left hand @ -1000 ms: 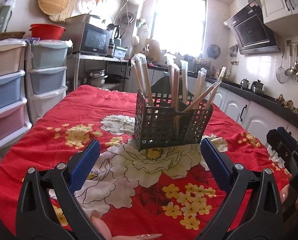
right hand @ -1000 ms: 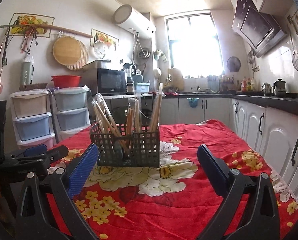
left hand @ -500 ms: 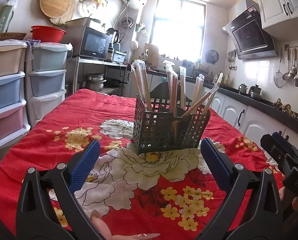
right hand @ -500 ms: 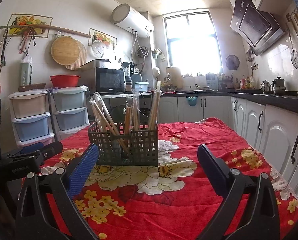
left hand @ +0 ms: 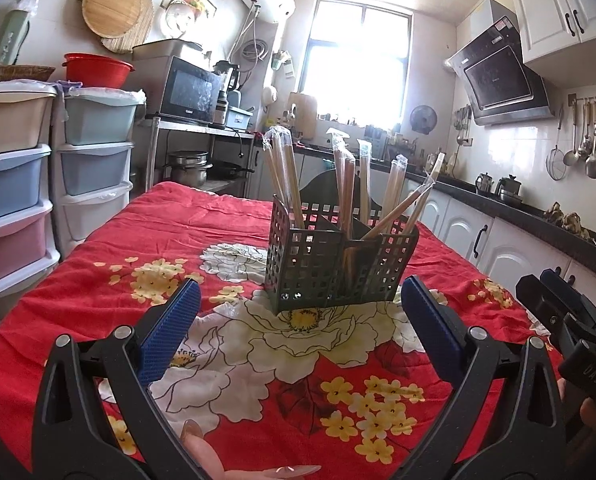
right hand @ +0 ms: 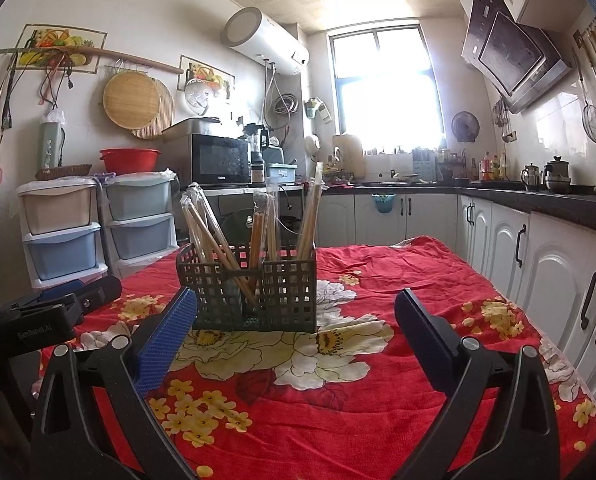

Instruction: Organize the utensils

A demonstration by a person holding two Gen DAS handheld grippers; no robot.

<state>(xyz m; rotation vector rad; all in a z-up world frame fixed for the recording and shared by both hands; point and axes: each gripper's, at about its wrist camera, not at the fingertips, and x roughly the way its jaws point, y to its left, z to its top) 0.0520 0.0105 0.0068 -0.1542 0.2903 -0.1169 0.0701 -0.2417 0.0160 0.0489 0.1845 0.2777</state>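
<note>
A dark green perforated utensil caddy [left hand: 337, 268] [right hand: 250, 292] stands upright on the red floral tablecloth [left hand: 110, 272] [right hand: 397, 280]. Several wrapped wooden chopsticks [left hand: 286, 176] [right hand: 206, 232] stick up out of its compartments. My left gripper [left hand: 298, 304] hovers open in front of the caddy, with nothing between its blue pads. My right gripper [right hand: 296, 312] is also open and empty, on the caddy's near right side. Each view catches the other gripper at its edge: the right gripper [left hand: 565, 320] and the left gripper [right hand: 58, 308].
Stacked plastic drawers [left hand: 14, 184] [right hand: 62, 224] stand left of the table. White cabinets under a dark counter [left hand: 517, 240] [right hand: 545, 248] run along the right. A microwave [right hand: 218, 160] sits on a shelf behind. Fingertips [left hand: 202, 452] show under the left gripper.
Both cameras have tilted slightly upward and drawn back a little, so the caddy sits lower in each view. Both grippers stay open and the caddy has not moved.
</note>
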